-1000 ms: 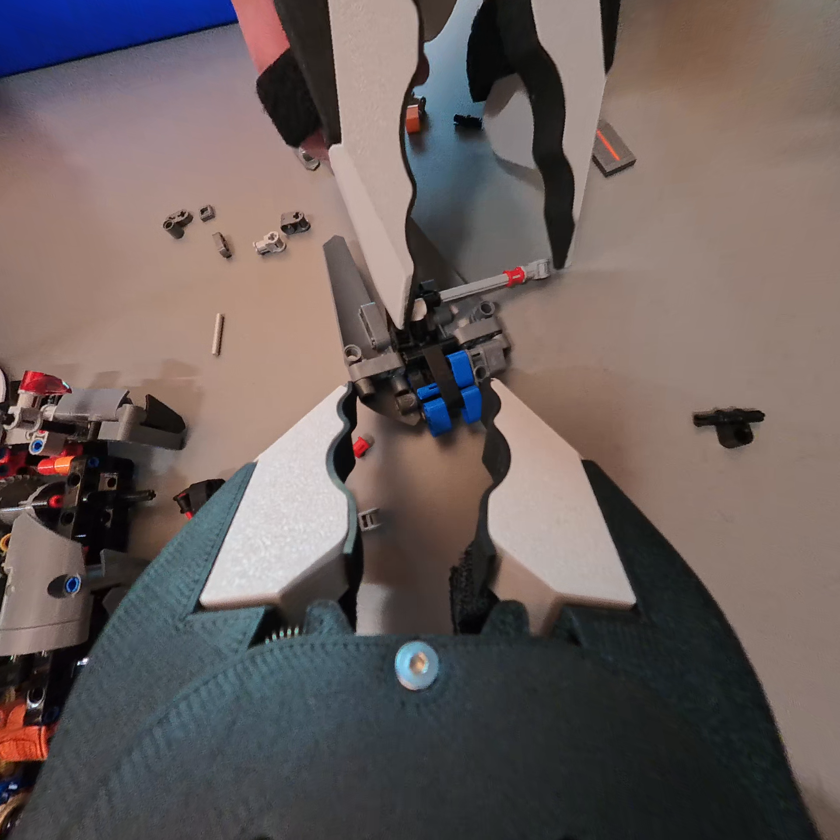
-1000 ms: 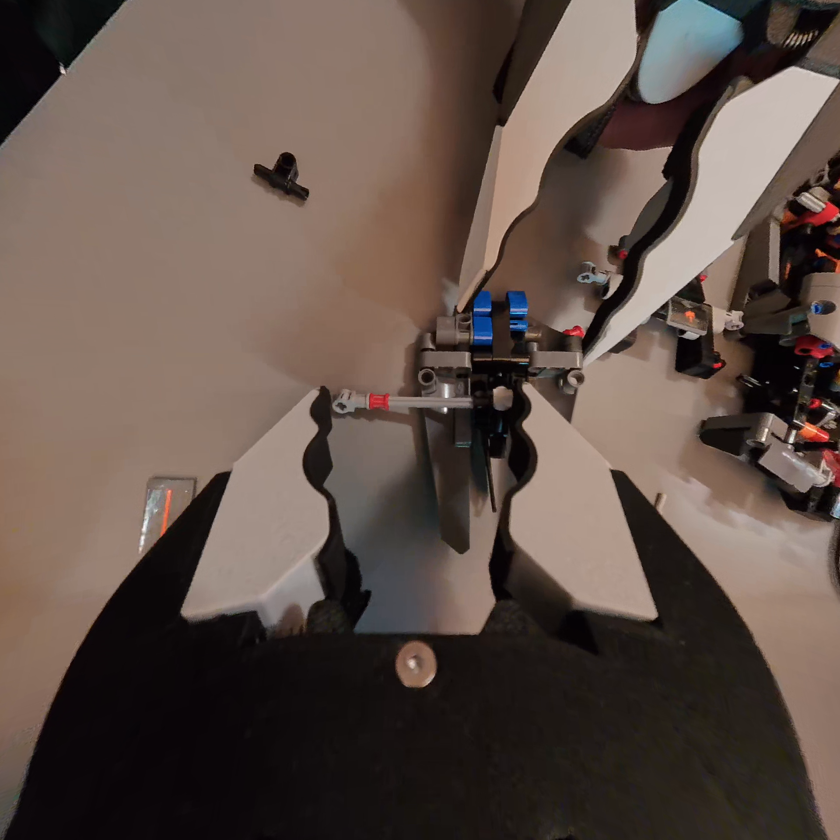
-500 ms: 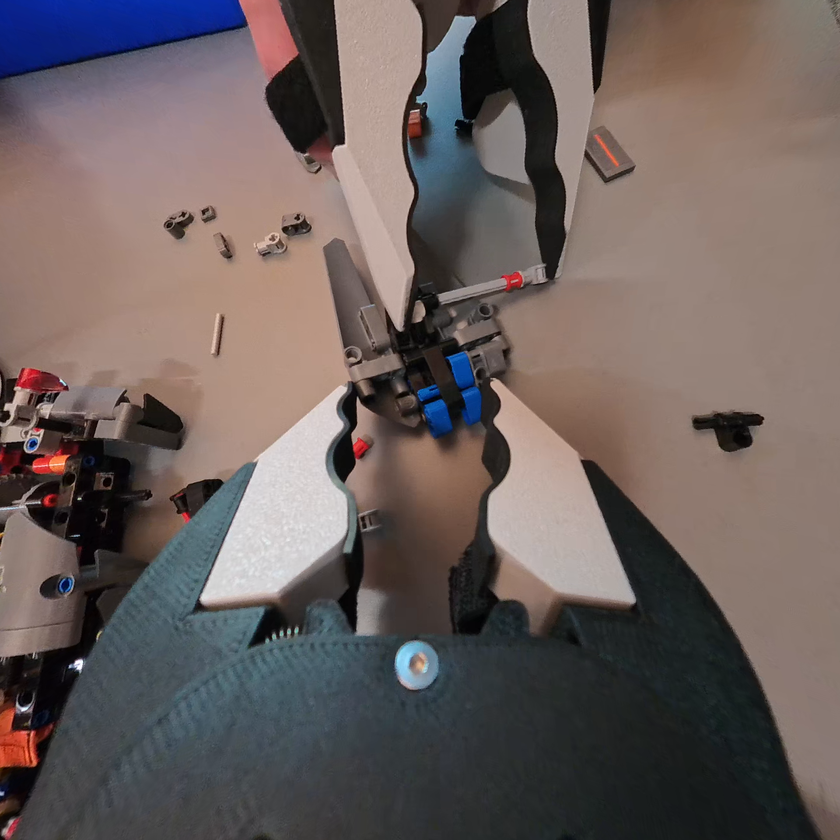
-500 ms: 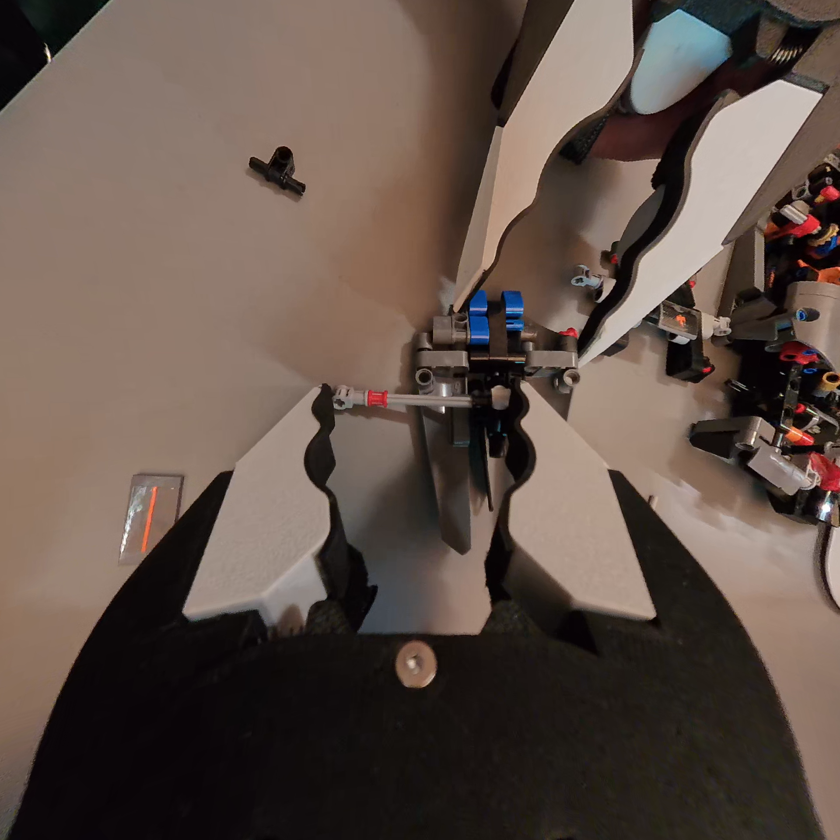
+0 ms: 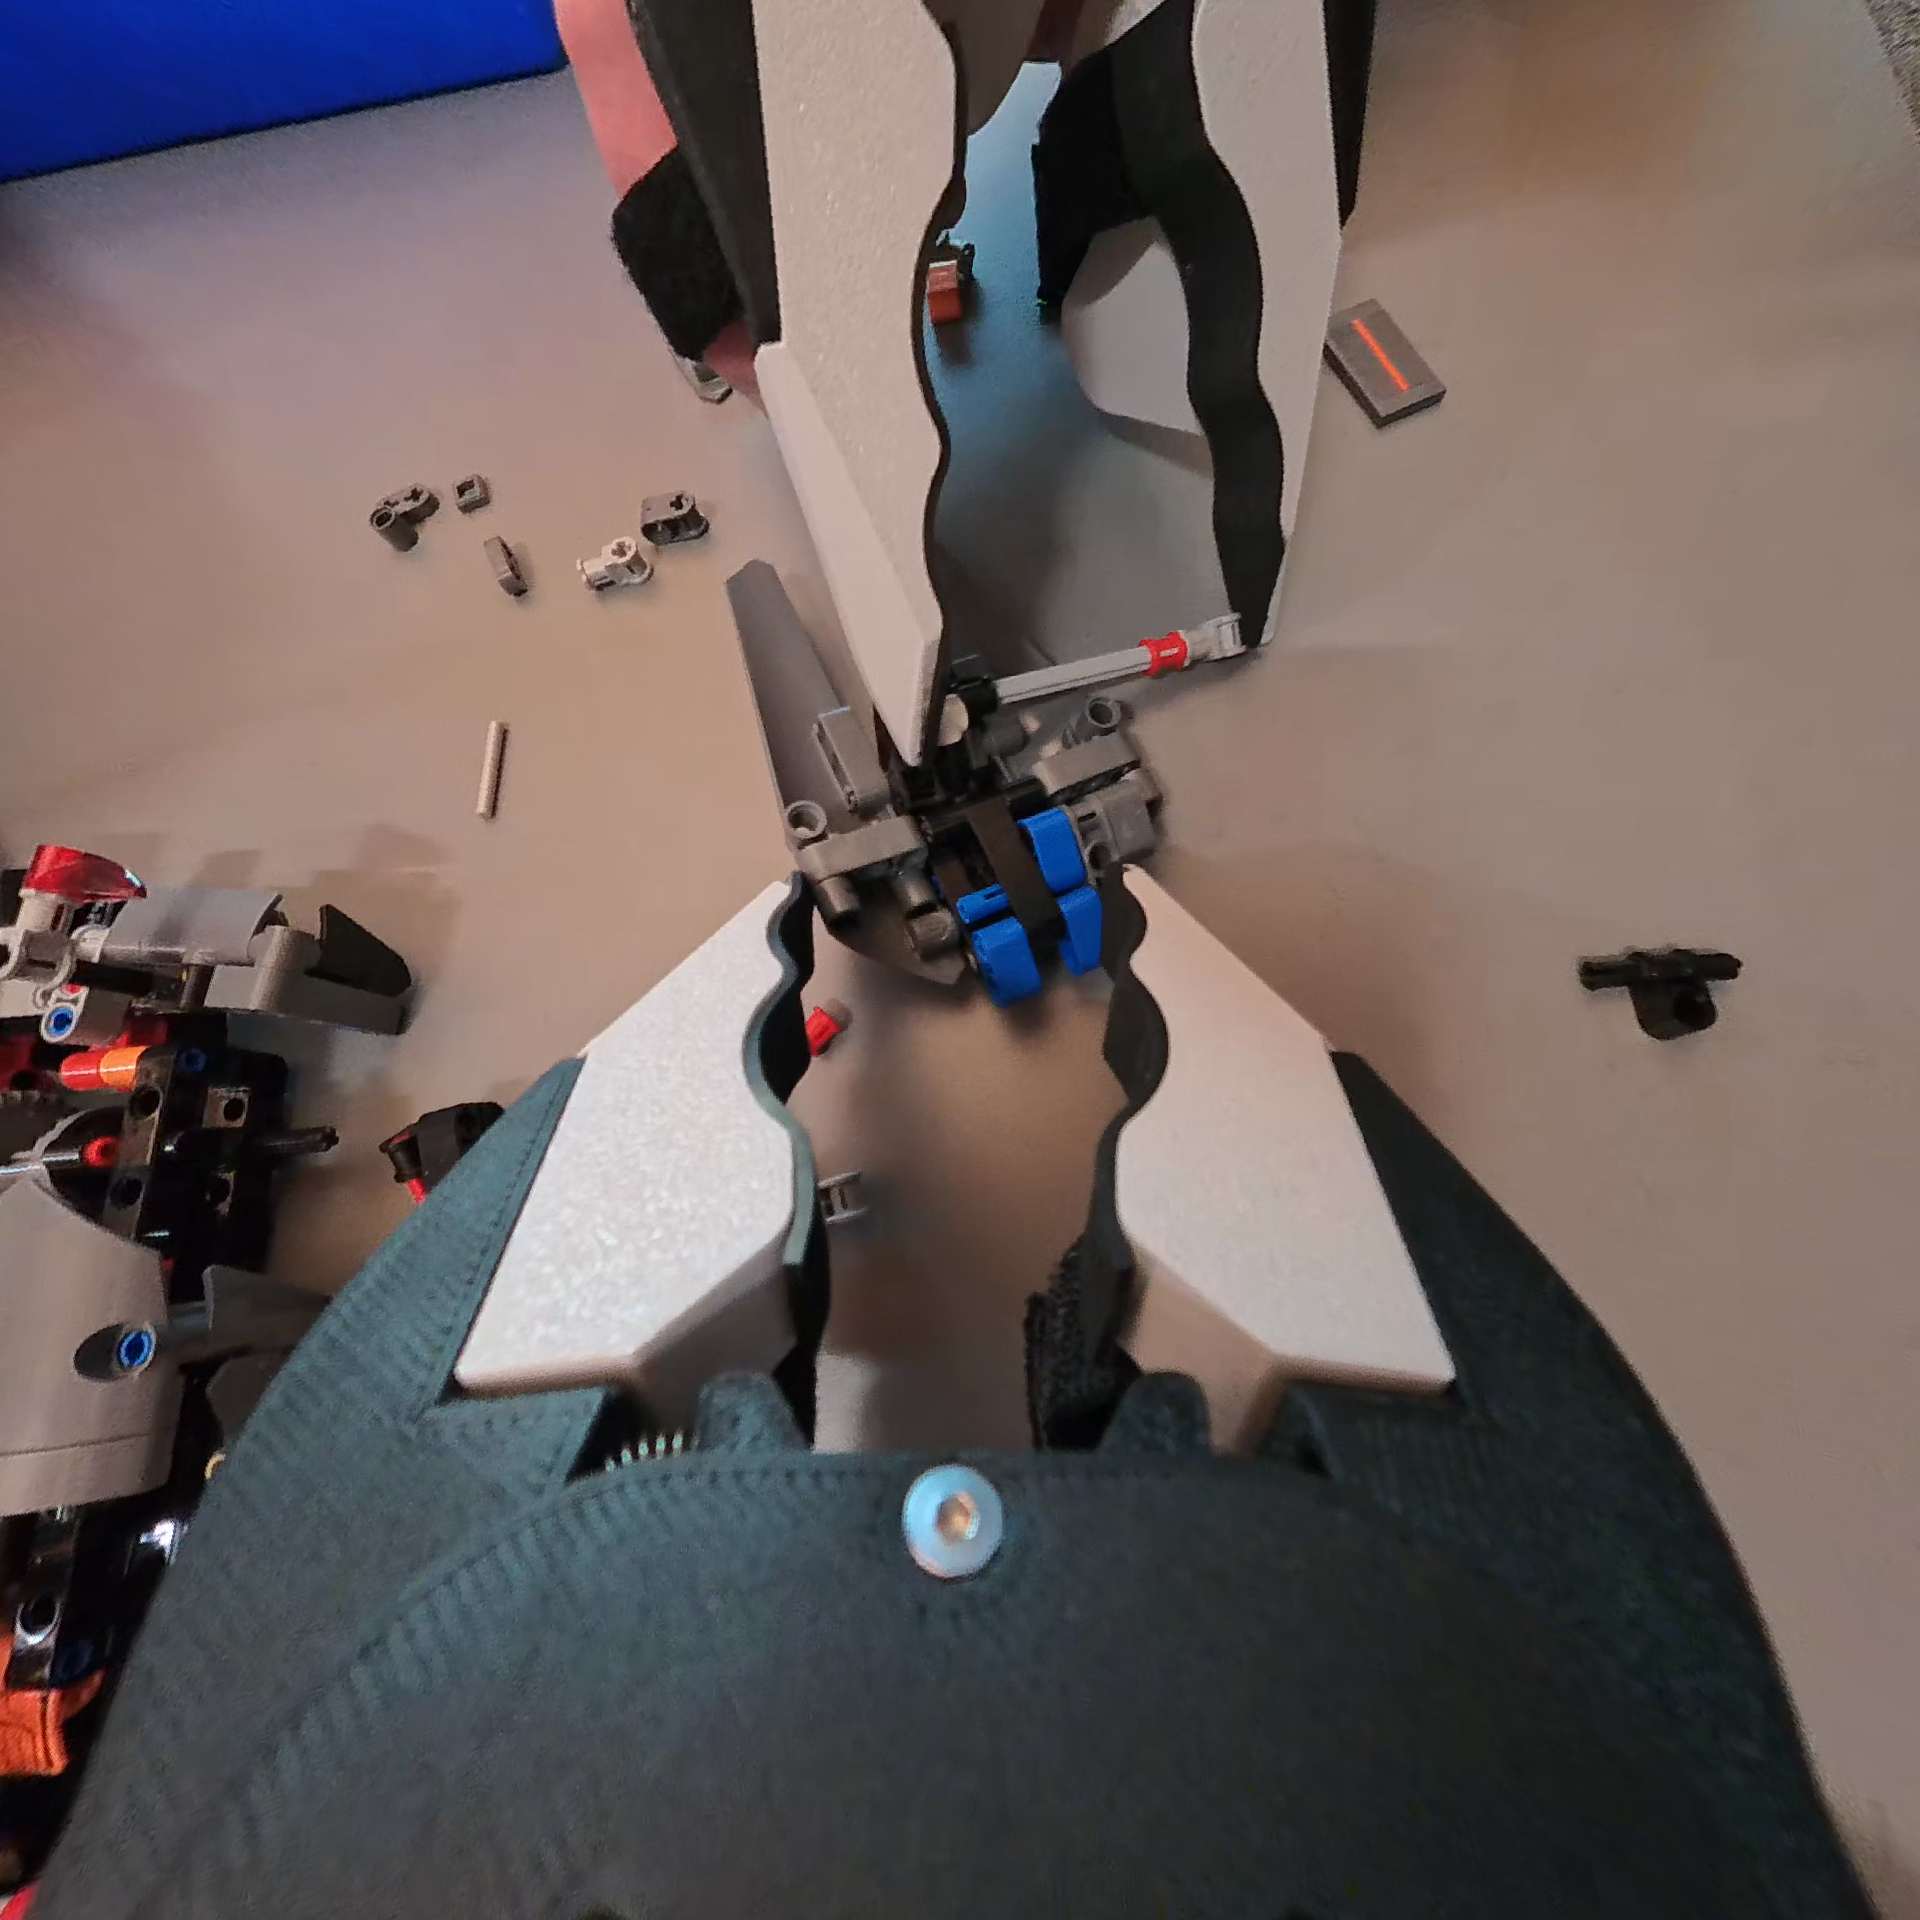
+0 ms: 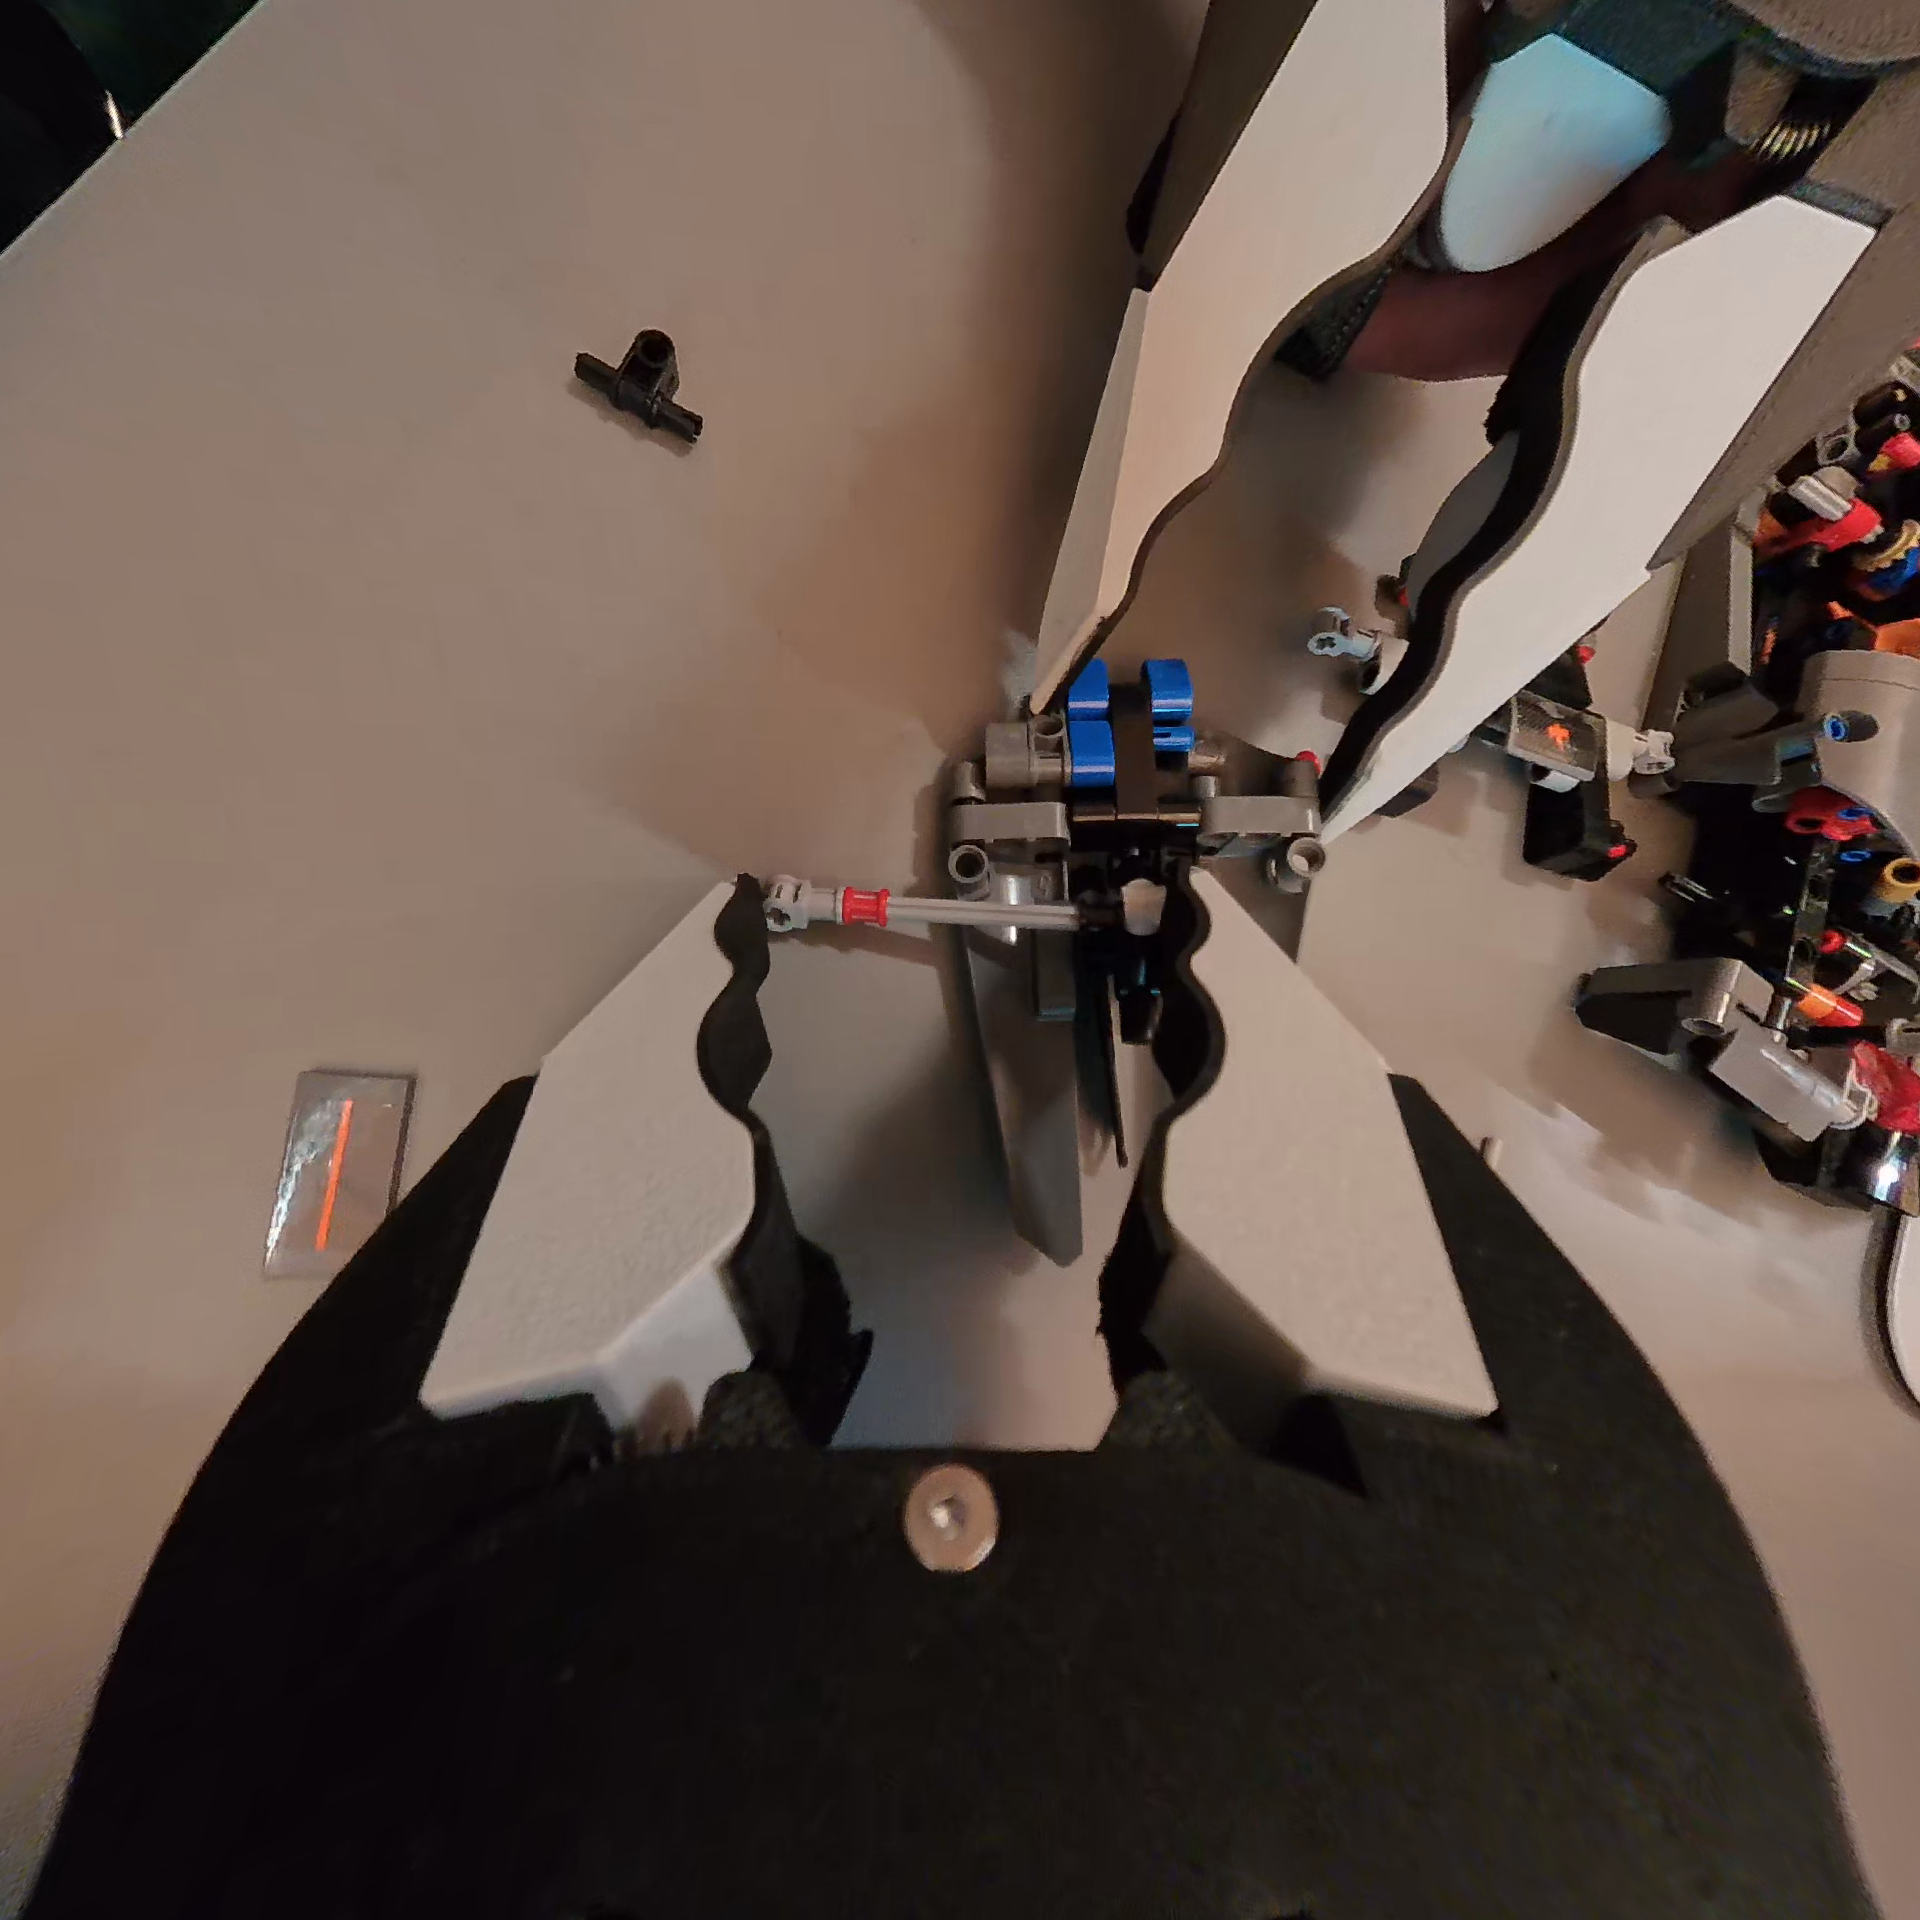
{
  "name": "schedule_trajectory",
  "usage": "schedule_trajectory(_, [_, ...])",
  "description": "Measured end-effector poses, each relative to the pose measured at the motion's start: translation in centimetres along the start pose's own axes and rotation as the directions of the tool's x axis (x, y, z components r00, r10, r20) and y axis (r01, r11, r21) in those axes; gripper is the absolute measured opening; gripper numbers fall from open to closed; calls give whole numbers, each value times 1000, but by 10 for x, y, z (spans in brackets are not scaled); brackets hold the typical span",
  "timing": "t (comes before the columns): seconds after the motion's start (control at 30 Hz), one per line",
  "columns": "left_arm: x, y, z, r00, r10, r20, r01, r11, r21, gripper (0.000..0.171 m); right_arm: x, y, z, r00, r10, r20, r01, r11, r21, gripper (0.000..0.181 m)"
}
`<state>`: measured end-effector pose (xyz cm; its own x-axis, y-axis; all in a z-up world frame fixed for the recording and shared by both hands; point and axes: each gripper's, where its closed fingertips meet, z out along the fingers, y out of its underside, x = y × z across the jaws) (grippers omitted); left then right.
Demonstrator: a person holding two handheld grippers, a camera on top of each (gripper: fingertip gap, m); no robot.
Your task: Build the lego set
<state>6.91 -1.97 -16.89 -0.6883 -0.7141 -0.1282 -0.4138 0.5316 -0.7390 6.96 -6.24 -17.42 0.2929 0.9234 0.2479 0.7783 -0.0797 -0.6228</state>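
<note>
**Inspector:** Left wrist view first. State of the left gripper [image 5: 961, 894]?

**Assistant:** Its jaws are spread wide, straddling the near end of the small lego assembly [image 5: 966, 821], which lies flat on the table [image 5: 1558, 727]. Its fingertips sit just beside the blue pieces [image 5: 1023, 914], gripping nothing. I judge it is bracing the assembly against sliding.

**Inspector:** Room to move?

**Assistant:** Loose grey connectors [image 5: 540, 530] lie well apart on the left; the larger build [image 5: 135, 1091] crowds the left edge. The right side is open apart from one black pin [image 5: 1662, 987].

**Inspector:** Right wrist view?

**Assistant:** The right gripper [image 6: 966, 894] is also spread wide, holding nothing. One fingertip [image 6: 743, 914] meets the end of the grey axle [image 6: 925, 910] with its red bush; the other [image 6: 1195, 914] sits against the assembly's black core. Likely it is set to push the axle inward.

**Inspector:** Clearance?

**Assistant:** The grey blade [image 6: 1039, 1122] lies between the fingers. A clear packet [image 6: 338, 1169] lies near on the left.
</note>
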Motion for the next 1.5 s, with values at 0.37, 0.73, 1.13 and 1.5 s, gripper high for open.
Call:
schedule_trajectory(0.37, [0, 0, 0, 1000, 8, -1, -8, 1000, -8, 55, 3, 0, 0, 1000, 16, -5, -16, 1000, 6, 71])
schedule_trajectory(0.73, [0, -4, 4, 1000, 11, -6, -11, 1000, 3, 54, 1, 2, -6, 1000, 13, 22, -12, 1000, -18, 72])
schedule_trajectory(1.13, [1, -4, 5, 1000, 8, -14, -8, 1000, 10, 54, -2, 0, -21, 1000, -18, 24, 19, 999, -44, 65])
schedule_trajectory(1.5, [-10, -25, -12, 998, -39, 50, 35, 996, 84, 48, 6, 5, -26, 998, 60, 34, -61, 998, 19, 40])
